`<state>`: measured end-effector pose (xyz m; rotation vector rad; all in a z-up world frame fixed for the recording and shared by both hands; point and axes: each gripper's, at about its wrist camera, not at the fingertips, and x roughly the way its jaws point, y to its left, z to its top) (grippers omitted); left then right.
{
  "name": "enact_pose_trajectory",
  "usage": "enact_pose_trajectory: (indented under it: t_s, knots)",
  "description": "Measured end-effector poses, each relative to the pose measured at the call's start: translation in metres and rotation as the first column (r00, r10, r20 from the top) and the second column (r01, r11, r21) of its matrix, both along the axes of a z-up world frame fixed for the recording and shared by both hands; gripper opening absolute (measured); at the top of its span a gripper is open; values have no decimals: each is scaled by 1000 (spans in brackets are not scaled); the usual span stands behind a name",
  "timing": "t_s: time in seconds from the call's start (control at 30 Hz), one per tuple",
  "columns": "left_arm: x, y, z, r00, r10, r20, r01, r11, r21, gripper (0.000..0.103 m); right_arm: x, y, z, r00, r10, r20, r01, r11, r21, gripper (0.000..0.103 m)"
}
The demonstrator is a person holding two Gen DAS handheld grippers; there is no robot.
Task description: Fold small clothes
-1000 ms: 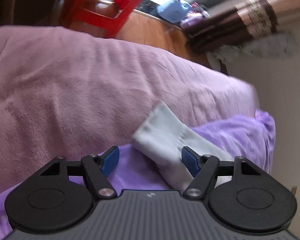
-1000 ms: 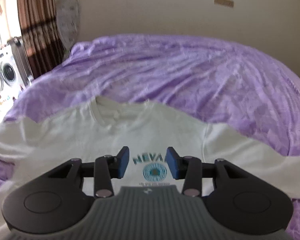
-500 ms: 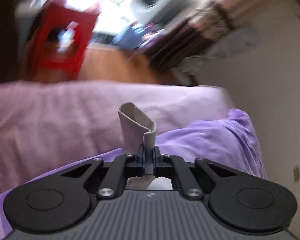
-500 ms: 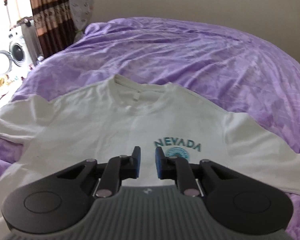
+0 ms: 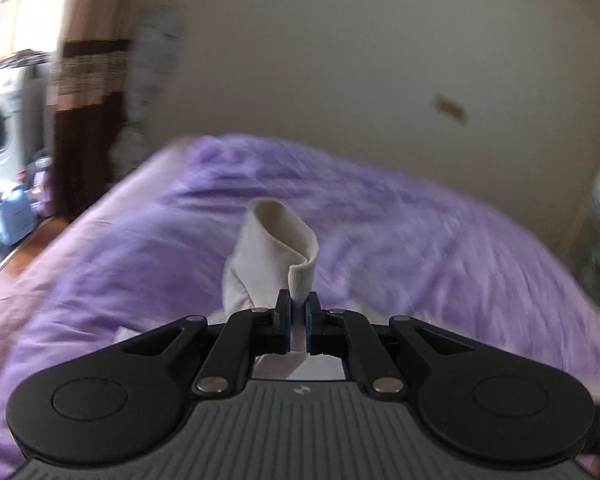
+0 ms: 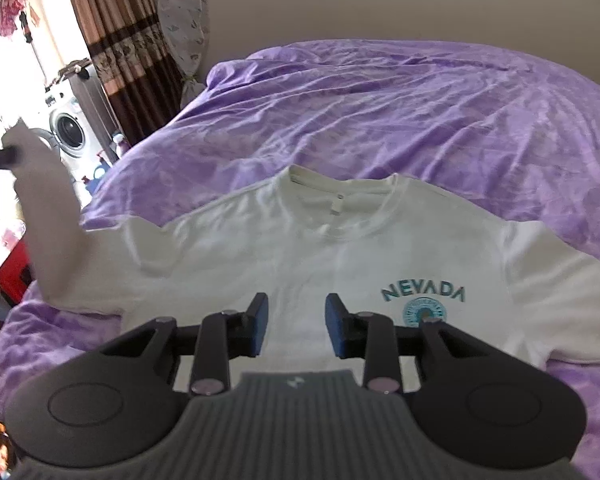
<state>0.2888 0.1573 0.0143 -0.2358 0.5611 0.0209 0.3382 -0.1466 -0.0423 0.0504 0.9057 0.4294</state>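
Up comes the left gripper [image 5: 297,316], which a second ago sat wide open over the sleeve [image 5: 276,248] and now has that cuff pinched tight between its pads and hoisted clear of the purple bedspread [image 5: 420,240]. Over on the right, the right gripper [image 6: 296,322] hangs above the chest of the white T-shirt [image 6: 340,248]; its jaws have just been opening again, partly apart, nothing between them. That shirt lies flat, face up, collar toward the far wall, its left sleeve pulled up in a tall peak. To do this well, I'd say carry the sleeve inward across the chest, keep the fabric taut, lay it flat before releasing, and let the free gripper pin the body.
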Motion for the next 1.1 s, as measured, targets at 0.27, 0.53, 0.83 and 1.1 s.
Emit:
enact_pose_trajectory:
  t_s: [0.27, 0.53, 0.83, 1.1]
  knots:
    - [43, -73, -129, 936, -166, -309, 160, 986, -44, 7, 14, 1, -31, 997, -29, -75, 34, 998, 60, 28]
    - [44, -24, -120, 928, -243, -281, 165, 947, -274, 59, 38, 22, -91, 968, -37, -248, 97, 967, 234, 28]
    - [43, 41, -92, 952, -100, -288, 72, 992, -107, 66, 60, 52, -118, 920, -51, -388, 165, 949, 267, 53]
    - [32, 97, -112, 936, -10, -352, -22, 996, -86, 64, 60, 52, -180, 812, -64, -580, 301, 898, 321, 28]
